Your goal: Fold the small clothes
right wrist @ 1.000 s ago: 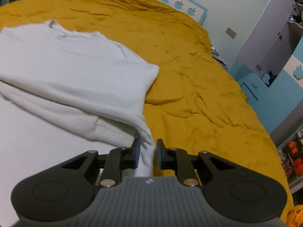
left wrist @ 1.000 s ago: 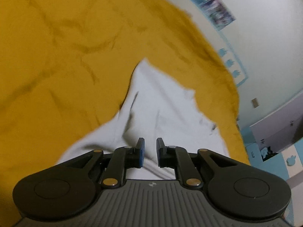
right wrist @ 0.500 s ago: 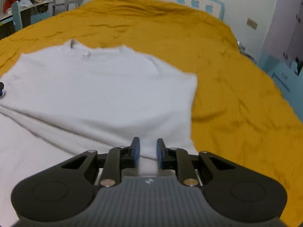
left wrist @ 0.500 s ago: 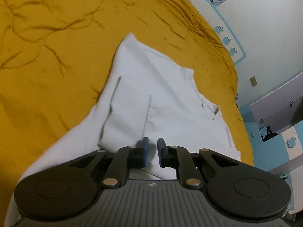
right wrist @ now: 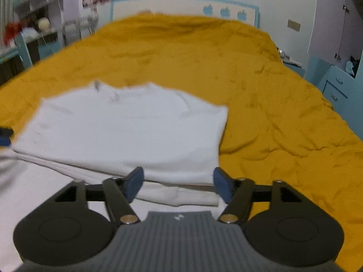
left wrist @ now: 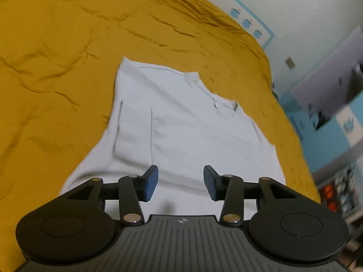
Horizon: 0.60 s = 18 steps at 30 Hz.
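A white shirt (left wrist: pixel 181 122) lies on a mustard-yellow bedspread (left wrist: pixel 56 72), folded over on itself with the collar at the far end. My left gripper (left wrist: pixel 180 182) is open and empty, just above the shirt's near part. In the right wrist view the shirt (right wrist: pixel 127 131) shows its folded upper layer over a lower layer, on the bedspread (right wrist: pixel 272 117). My right gripper (right wrist: pixel 178 184) is open and empty, above the fold's near edge. A tip of the left gripper (right wrist: pixel 5 137) shows at the left edge.
A wall with a blue headboard and apple stickers (right wrist: pixel 223 11) stands at the far end of the bed. Blue drawers and a white wardrobe (right wrist: pixel 335 77) stand to the right. A desk with clutter (right wrist: pixel 34 34) stands to the left.
Both grippers were shut on the shirt's cloth and carried it over into a fold; now both have opened, let the cloth go and drawn back a little.
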Tool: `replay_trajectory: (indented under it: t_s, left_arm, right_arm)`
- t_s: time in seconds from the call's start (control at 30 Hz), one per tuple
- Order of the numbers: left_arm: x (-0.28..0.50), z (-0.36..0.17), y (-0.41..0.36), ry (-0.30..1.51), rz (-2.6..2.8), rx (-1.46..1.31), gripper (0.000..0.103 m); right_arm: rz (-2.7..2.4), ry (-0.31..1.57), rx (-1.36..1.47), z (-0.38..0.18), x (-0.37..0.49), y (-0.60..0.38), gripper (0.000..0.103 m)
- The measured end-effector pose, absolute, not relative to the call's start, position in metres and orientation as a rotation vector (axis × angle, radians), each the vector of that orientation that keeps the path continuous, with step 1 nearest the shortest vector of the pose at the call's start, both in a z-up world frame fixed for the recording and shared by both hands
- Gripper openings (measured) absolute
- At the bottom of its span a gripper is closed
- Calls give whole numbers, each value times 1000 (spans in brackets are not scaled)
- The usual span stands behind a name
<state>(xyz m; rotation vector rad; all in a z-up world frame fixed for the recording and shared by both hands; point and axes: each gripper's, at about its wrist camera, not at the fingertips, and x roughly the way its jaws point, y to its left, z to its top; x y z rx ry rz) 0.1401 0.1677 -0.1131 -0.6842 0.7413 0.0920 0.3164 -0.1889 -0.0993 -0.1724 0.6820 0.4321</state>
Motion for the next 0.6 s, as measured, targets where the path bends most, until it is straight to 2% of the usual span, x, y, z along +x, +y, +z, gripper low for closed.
replay_trajectory:
  t_s: [0.13, 0.3, 0.47, 0.6]
  left_arm:
    - [80, -92, 152, 760, 50, -622, 54]
    - [2, -82, 138, 805, 20, -580, 55]
    - [-67, -82, 145, 815, 72, -629, 55]
    - [-97, -92, 154, 819, 151, -669, 55]
  right_arm:
    - [480, 657, -132, -64, 259, -209, 77]
    - [551, 596, -227, -48, 169, -239, 77]
    - [567, 657, -277, -57, 115, -283, 78]
    - [511, 734, -200, -67, 100, -319, 78]
